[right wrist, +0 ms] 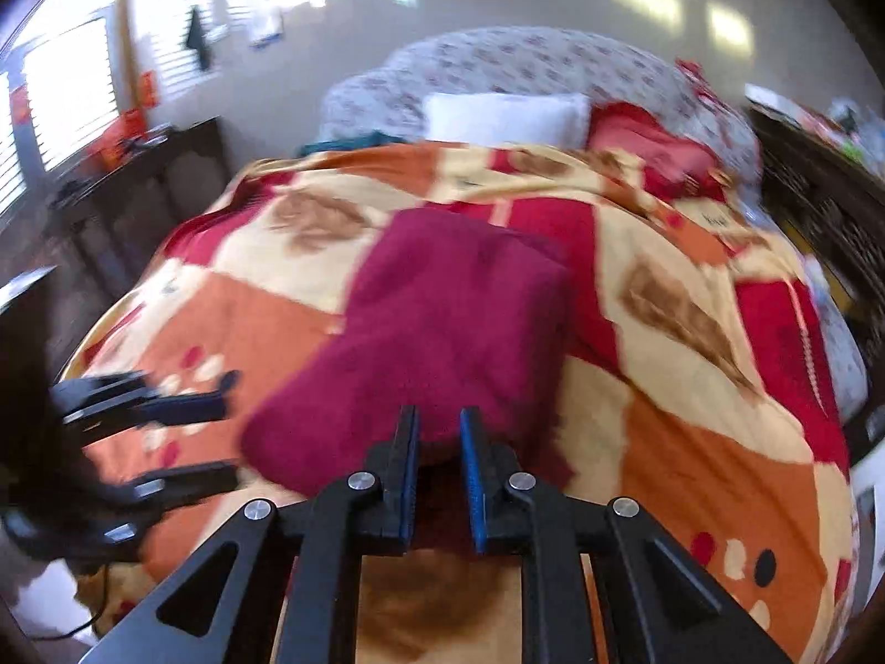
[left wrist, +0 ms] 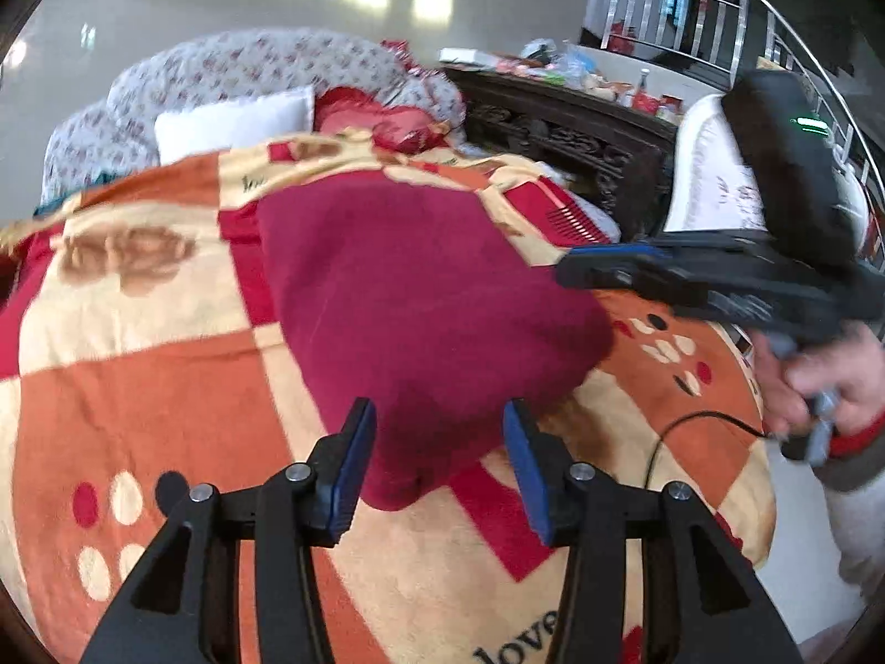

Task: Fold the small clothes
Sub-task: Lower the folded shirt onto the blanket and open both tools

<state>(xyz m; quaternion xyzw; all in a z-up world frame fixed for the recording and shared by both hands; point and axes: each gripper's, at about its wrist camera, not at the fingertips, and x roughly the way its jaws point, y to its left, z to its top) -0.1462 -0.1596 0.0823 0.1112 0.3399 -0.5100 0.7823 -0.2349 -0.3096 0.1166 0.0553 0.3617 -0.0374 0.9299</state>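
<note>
Left gripper (left wrist: 440, 431) agape, right gripper (right wrist: 438, 431) narrowly parted — both empty above maroon garment (left wrist: 420, 288)

Garment (left wrist: 420, 276) on blanket (left wrist: 138, 376); pillow (left wrist: 232, 122) behind.

Your garment (left wrist: 420, 276): plain dark red. Blanket (left wrist: 138, 387): orange, cream and red checks, some dotted. Your gripper (left wrist: 440, 465) pads (left wrist: 525, 476): blue, on black arms.

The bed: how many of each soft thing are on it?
Dark red garment: 1
Checked blanket: 1
White pillow: 1
Red cushion: 1
Flowery quilt: 1
Total: 5
</note>
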